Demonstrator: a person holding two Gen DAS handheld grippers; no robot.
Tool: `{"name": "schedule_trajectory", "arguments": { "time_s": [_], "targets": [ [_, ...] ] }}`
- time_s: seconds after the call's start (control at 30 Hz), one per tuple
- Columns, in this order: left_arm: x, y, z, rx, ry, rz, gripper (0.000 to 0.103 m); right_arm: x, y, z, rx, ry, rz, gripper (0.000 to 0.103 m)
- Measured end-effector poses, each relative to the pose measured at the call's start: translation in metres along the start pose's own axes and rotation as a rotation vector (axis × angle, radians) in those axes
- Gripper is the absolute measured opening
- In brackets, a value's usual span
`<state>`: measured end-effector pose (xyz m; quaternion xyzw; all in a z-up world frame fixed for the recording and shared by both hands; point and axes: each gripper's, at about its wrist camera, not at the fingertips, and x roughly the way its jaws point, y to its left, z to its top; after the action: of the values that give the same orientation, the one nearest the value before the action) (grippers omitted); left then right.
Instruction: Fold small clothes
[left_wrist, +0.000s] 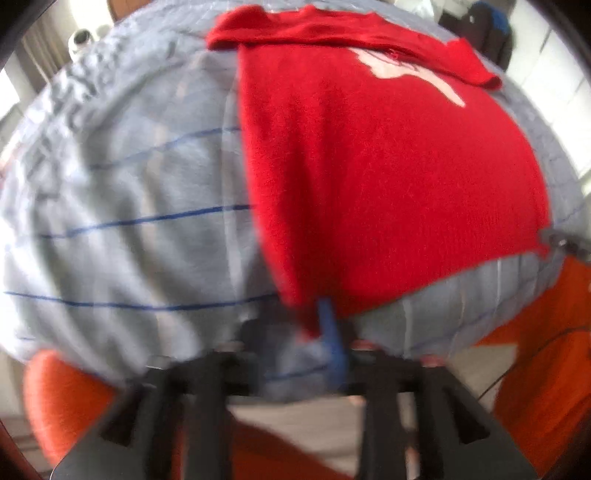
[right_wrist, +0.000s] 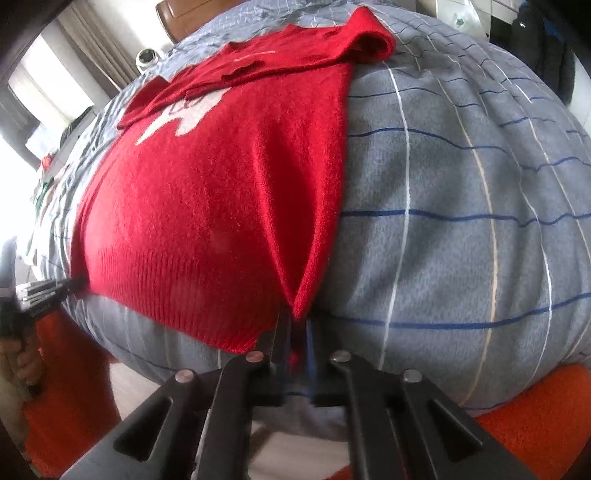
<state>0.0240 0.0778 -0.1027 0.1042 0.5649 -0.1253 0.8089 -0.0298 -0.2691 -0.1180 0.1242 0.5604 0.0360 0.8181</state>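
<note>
Where the sweater's hem meets the near edge of the cloth, both grippers sit at its corners. R gripper (right_wrist: 293, 332): jaws closed to a narrow slit, pinching the hem corner of the red sweater (right_wrist: 207, 206). L gripper (left_wrist: 317, 325): blurred; jaws close together at the opposite hem corner, red fabric betw. them, grip looks closed. Sweater: lies flat, white motif (right_wrist: 184, 114) mid-chest, sleeves folded across far end. Under it: grey-blue checked cloth (right_wrist: 461, 221). Below: orange seats (right_wrist: 535, 406).
</note>
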Motion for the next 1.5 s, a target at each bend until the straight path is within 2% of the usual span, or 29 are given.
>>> {"name": "schedule_trajectory", "arguments": {
  "time_s": [0.03, 0.07, 0.1, 0.17, 0.23, 0.3, 0.37, 0.47, 0.6, 0.73, 0.87, 0.97, 1.0, 1.1, 1.2, 1.3, 1.4, 1.5],
  "targets": [
    [-0.012, -0.001, 0.0, 0.027, -0.027, 0.047, 0.05, -0.004, -0.002, -0.002, 0.009, 0.012, 0.006, 0.032],
    [-0.028, 0.0, 0.004, 0.065, -0.067, 0.096, 0.05, -0.01, -0.004, -0.005, 0.019, 0.019, 0.007, 0.053],
    [-0.041, 0.0, 0.011, 0.09, -0.098, 0.122, 0.05, -0.017, -0.004, -0.01, 0.024, 0.005, -0.011, 0.06],
    [-0.067, -0.003, 0.037, 0.12, -0.177, 0.14, 0.052, -0.033, -0.005, -0.02, 0.006, -0.057, -0.081, 0.06],
    [-0.086, -0.009, 0.066, 0.151, -0.261, 0.111, 0.062, -0.041, -0.003, -0.023, -0.003, -0.108, -0.118, 0.06],
    [-0.094, -0.028, 0.103, 0.225, -0.34, 0.071, 0.066, -0.046, -0.005, -0.023, 0.021, -0.151, -0.102, 0.06],
    [-0.084, -0.055, 0.138, 0.328, -0.391, 0.01, 0.066, -0.045, -0.006, -0.019, 0.044, -0.161, -0.074, 0.06],
    [-0.052, -0.09, 0.177, 0.441, -0.346, -0.134, 0.067, -0.043, 0.005, -0.016, 0.004, -0.176, -0.069, 0.06],
    [0.001, -0.118, 0.21, 0.494, -0.254, -0.127, 0.065, -0.039, 0.007, -0.024, -0.023, -0.167, -0.065, 0.06],
    [0.035, -0.134, 0.223, 0.509, -0.183, -0.089, 0.049, -0.034, -0.005, -0.028, 0.015, -0.148, -0.044, 0.06],
    [0.046, -0.139, 0.226, 0.514, -0.162, -0.086, 0.038, -0.032, -0.016, -0.026, 0.057, -0.151, -0.018, 0.06],
    [0.05, -0.142, 0.229, 0.532, -0.15, -0.103, 0.019, -0.03, -0.019, -0.026, 0.066, -0.148, -0.009, 0.06],
    [0.053, -0.143, 0.231, 0.533, -0.142, -0.112, 0.009, -0.029, -0.02, -0.026, 0.069, -0.145, -0.007, 0.06],
    [0.049, -0.135, 0.235, 0.486, -0.14, -0.155, 0.004, -0.028, -0.02, -0.026, 0.073, -0.143, -0.002, 0.06],
    [0.028, -0.107, 0.244, 0.353, -0.184, -0.251, 0.003, -0.028, -0.02, -0.027, 0.074, -0.145, 0.001, 0.06],
    [-0.002, -0.056, 0.246, 0.183, -0.253, -0.329, 0.003, -0.03, -0.02, -0.027, 0.073, -0.152, 0.002, 0.06],
    [-0.029, 0.022, 0.237, -0.032, -0.339, -0.299, 0.003, -0.031, -0.02, -0.027, 0.071, -0.157, 0.002, 0.06],
    [-0.046, 0.11, 0.214, -0.291, -0.418, -0.116, 0.003, -0.031, -0.02, -0.028, 0.068, -0.161, 0.0, 0.06]
  ]
}}
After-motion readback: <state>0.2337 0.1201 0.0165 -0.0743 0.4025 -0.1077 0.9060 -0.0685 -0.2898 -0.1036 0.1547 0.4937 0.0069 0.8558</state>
